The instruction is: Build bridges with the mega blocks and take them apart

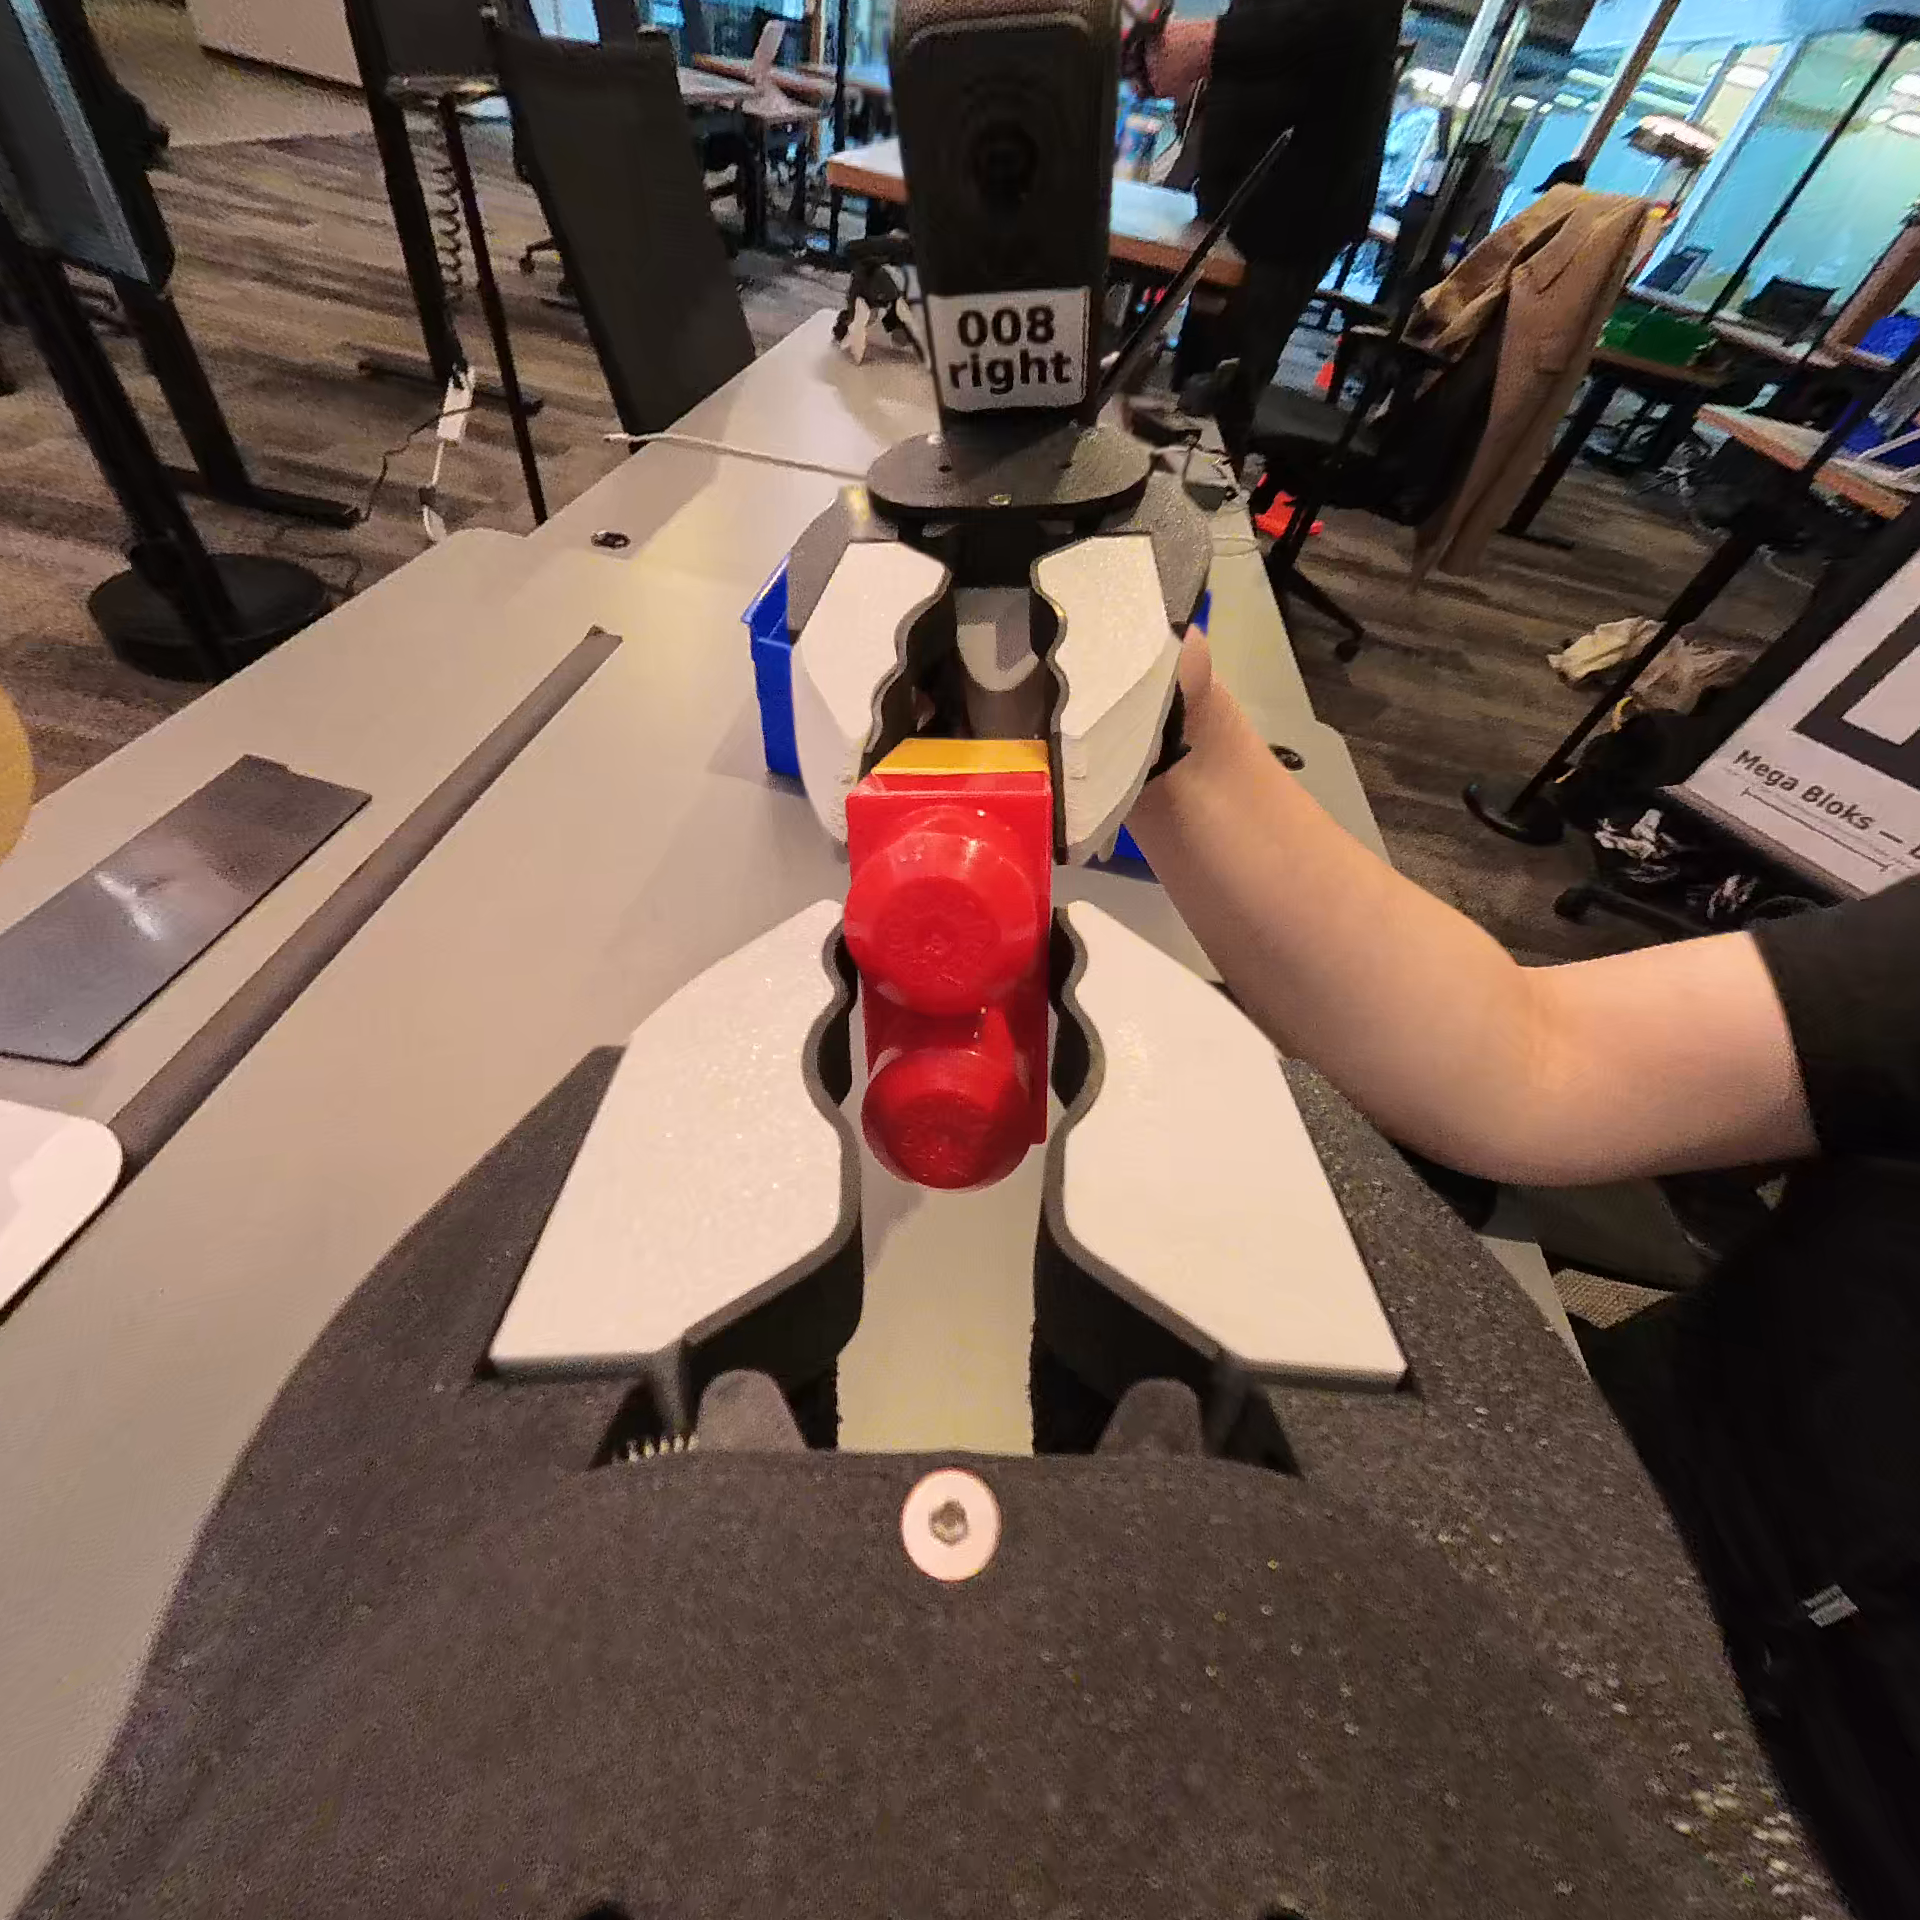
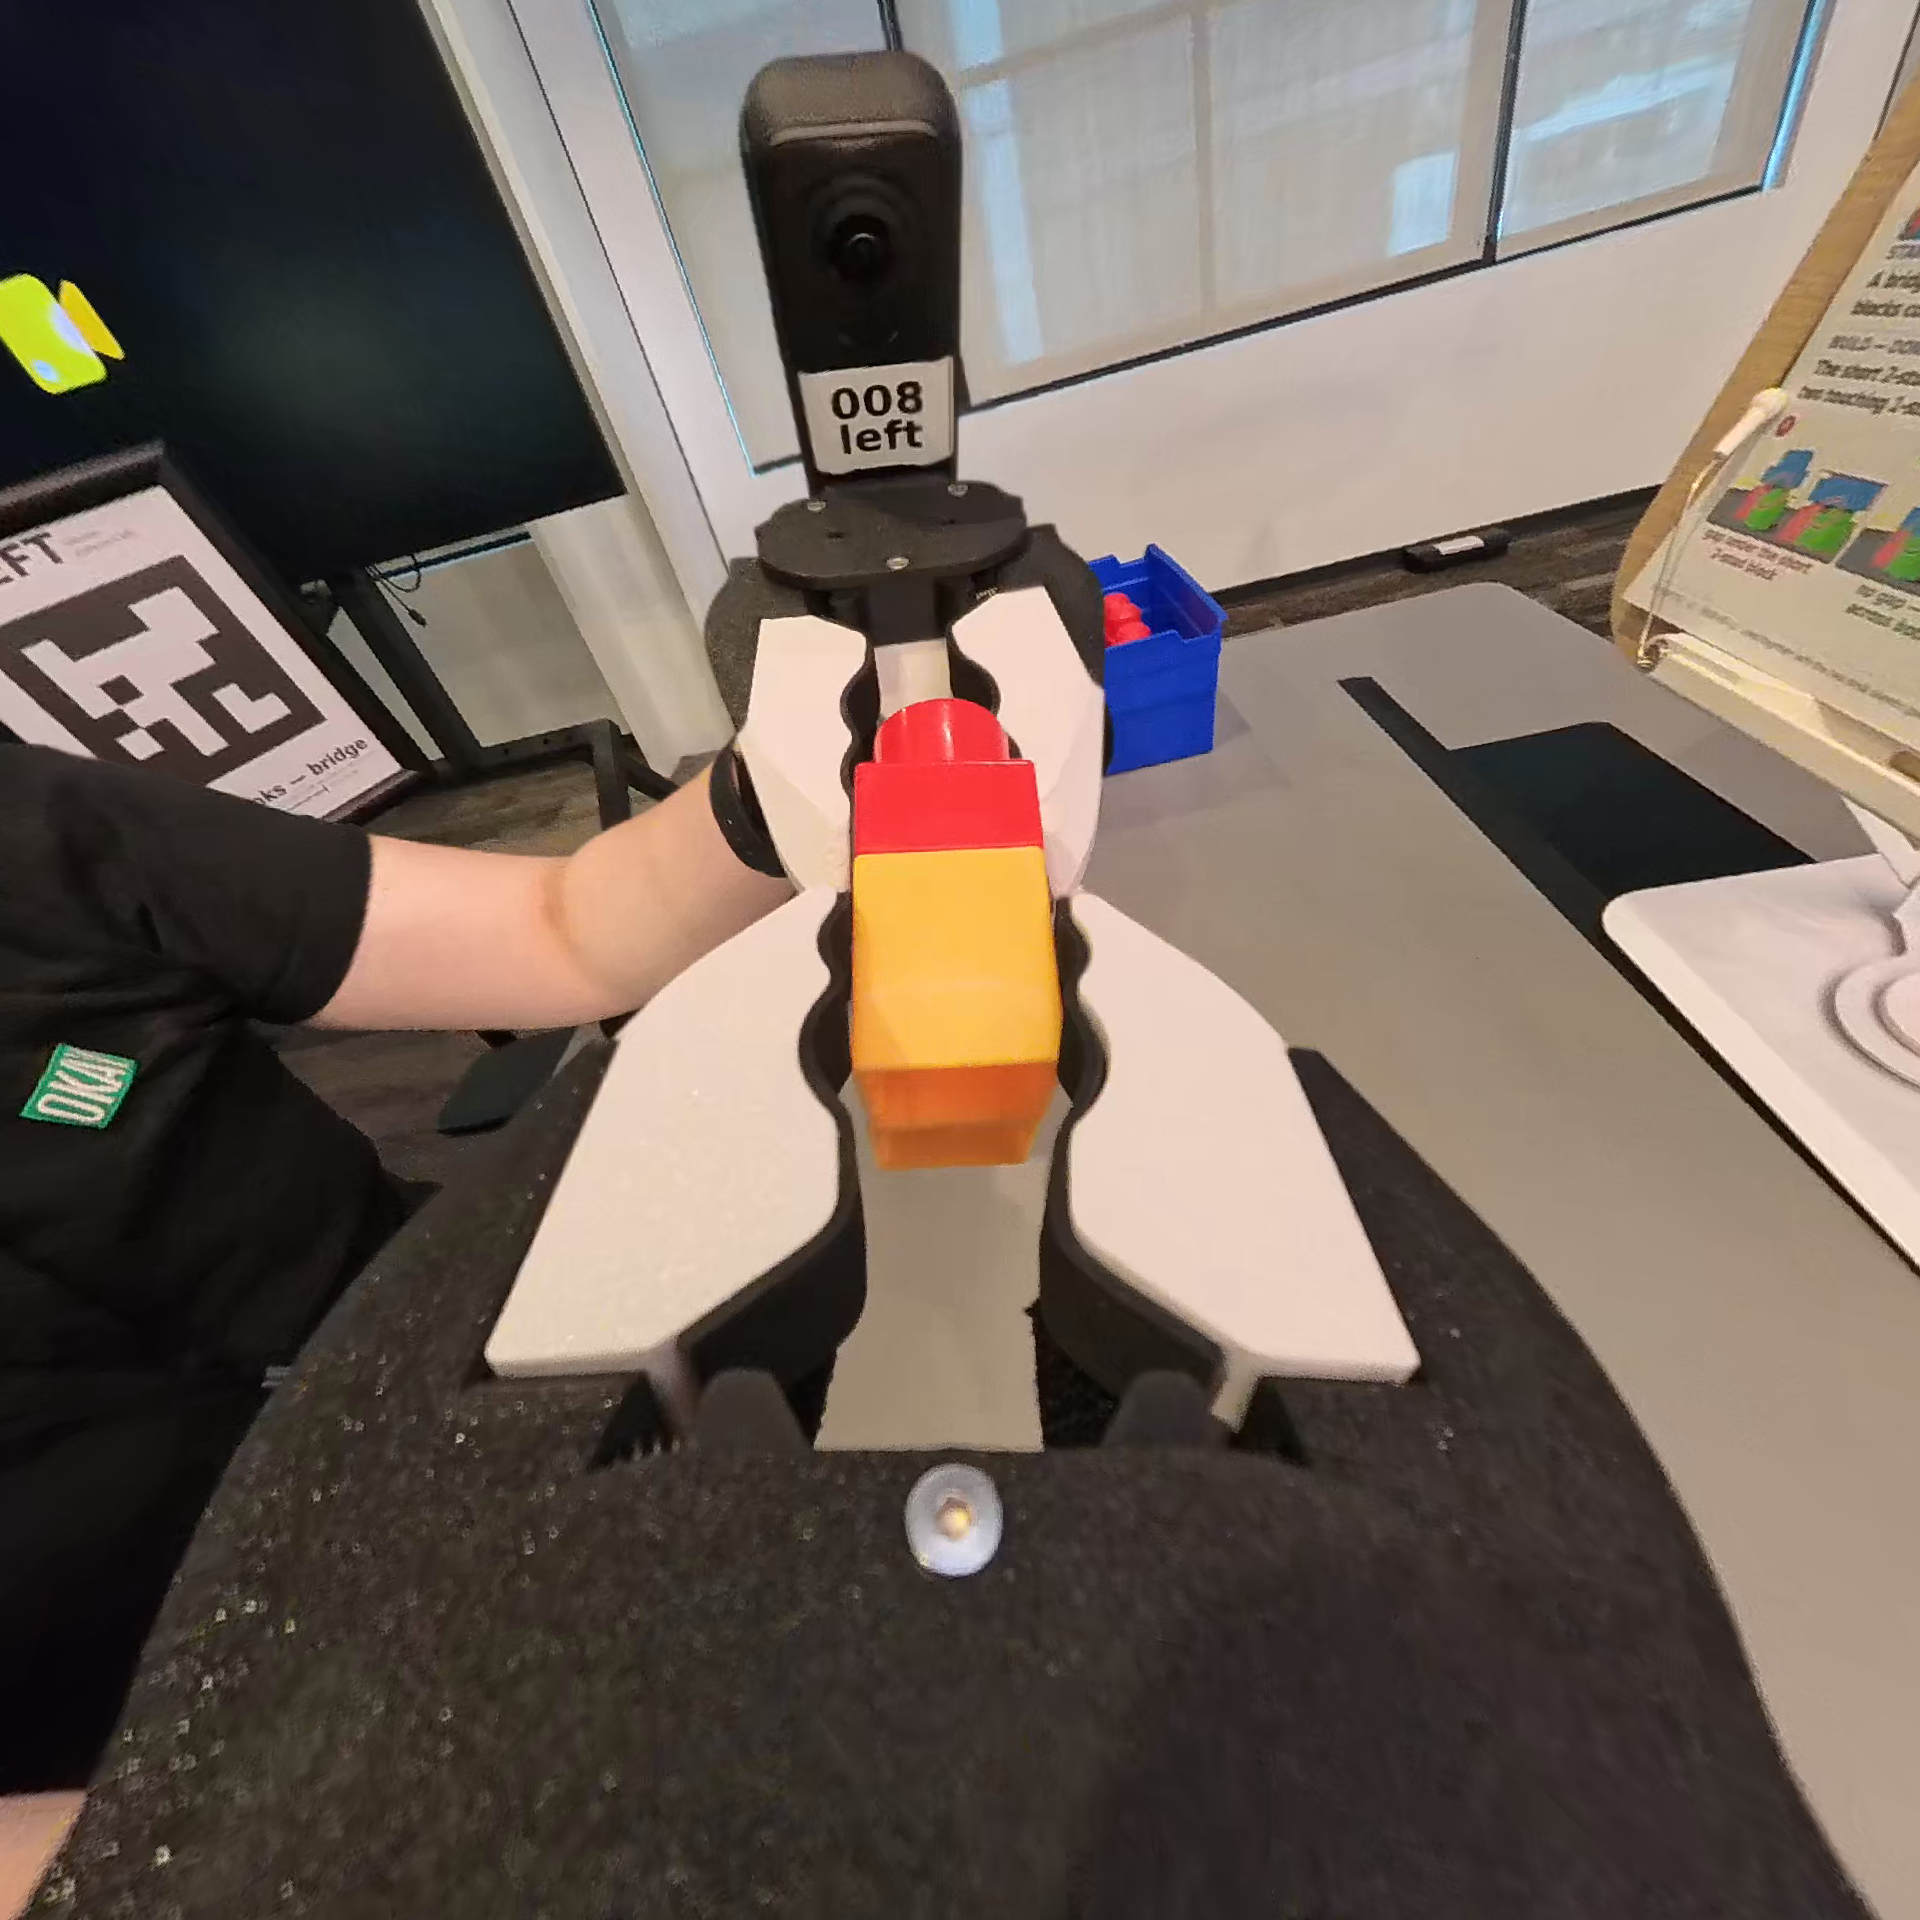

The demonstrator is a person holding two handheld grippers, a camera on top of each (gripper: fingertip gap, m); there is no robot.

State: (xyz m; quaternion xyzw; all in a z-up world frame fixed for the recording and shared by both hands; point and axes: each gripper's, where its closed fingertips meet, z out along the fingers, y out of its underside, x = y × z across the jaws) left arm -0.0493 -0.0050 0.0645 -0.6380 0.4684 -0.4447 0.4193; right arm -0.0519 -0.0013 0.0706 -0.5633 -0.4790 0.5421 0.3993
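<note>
Two joined blocks, red block (image 1: 948, 977) and yellow block (image 2: 951, 977), held between grippers.

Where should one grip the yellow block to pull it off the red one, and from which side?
Grip the yellow block on its two flat side walls, coming end-on, opposite the red block, as the right gripper does. The left gripper is shut on the red block, and its studs point away from the joint.

Grey desk (image 1: 436, 935) under the tongs. Dark flat mat (image 1: 156, 904) far left of the left tongs, grey slot strip (image 1: 374, 883) beside it. Tan coat (image 1: 1527, 343) on chair beyond, right. Instruction board (image 2: 1808, 436) right of the right tongs; marker poster (image 2: 156, 665) & dark screen (image 2: 312, 260) to the left.
</note>
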